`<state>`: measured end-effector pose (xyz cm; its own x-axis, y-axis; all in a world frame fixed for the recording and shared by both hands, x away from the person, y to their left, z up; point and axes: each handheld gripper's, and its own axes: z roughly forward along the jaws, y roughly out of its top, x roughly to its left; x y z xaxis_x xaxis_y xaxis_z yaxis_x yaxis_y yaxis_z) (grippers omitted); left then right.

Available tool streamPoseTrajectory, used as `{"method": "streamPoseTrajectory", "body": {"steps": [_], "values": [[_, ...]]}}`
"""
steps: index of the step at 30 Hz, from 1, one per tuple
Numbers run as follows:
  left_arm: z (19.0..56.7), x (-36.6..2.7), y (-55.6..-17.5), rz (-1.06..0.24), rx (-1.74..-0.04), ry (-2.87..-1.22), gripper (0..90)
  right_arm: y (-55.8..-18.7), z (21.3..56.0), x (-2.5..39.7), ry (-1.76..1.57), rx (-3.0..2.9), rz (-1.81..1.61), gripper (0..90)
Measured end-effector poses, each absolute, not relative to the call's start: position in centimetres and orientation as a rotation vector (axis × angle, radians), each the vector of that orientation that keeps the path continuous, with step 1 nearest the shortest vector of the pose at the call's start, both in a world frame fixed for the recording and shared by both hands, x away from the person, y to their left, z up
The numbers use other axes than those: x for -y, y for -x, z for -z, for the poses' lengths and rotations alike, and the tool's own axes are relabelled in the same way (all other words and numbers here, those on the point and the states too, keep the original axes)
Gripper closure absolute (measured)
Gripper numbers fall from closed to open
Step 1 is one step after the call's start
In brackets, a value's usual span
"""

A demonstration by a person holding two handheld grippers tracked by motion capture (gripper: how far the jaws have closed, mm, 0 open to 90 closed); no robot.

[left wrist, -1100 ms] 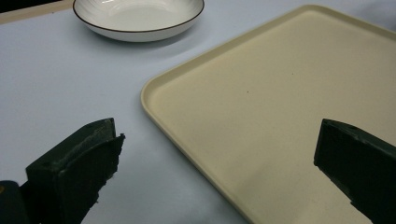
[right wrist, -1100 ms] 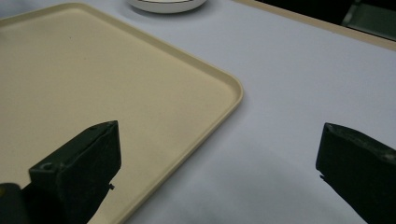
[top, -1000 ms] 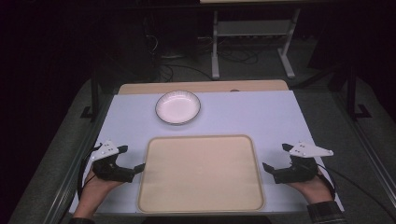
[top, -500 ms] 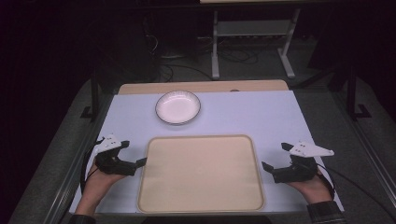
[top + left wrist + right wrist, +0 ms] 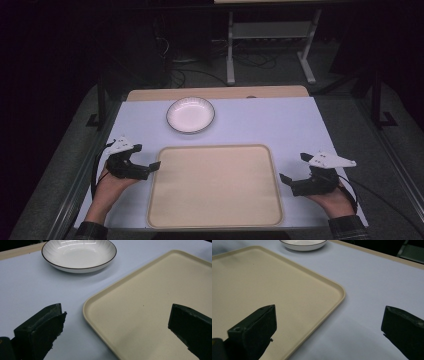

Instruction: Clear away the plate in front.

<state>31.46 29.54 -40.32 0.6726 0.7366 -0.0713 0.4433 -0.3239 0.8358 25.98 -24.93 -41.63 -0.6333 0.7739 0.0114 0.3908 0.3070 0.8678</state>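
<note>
A beige rectangular tray (image 5: 215, 187) with rounded corners and a low raised rim lies flat and empty at the table's (image 5: 280, 125) near edge, centred.

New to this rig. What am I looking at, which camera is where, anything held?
No robot arm: a person holds a two-jaw gripper in each hand. The high view looks down from above their side of the table, with the left gripper and right gripper flanking a beige tray. A white bowl sits beyond it on the pale sheet. The other two pictures come from cameras riding on the grippers, looking along their black jaws. Both sets of jaws stand open and hold nothing; tray and bowl are empty.
</note>
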Motion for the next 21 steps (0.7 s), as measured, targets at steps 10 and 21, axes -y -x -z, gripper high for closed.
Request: {"method": "streamPoseTrajectory", "body": {"steps": [10, 21], "values": [[39.6, -29.2, -33.1, -0.412, -0.918, -1.941, 0.0, -26.0, 41.6, 24.9, -1.035, -2.170, -1.270, 0.0], [39.2, -28.4, -35.1, -0.424, -0.910, -1.934, 0.0, -26.0, 41.6, 24.9, -1.033, -2.170, -1.273, 0.0]]}}
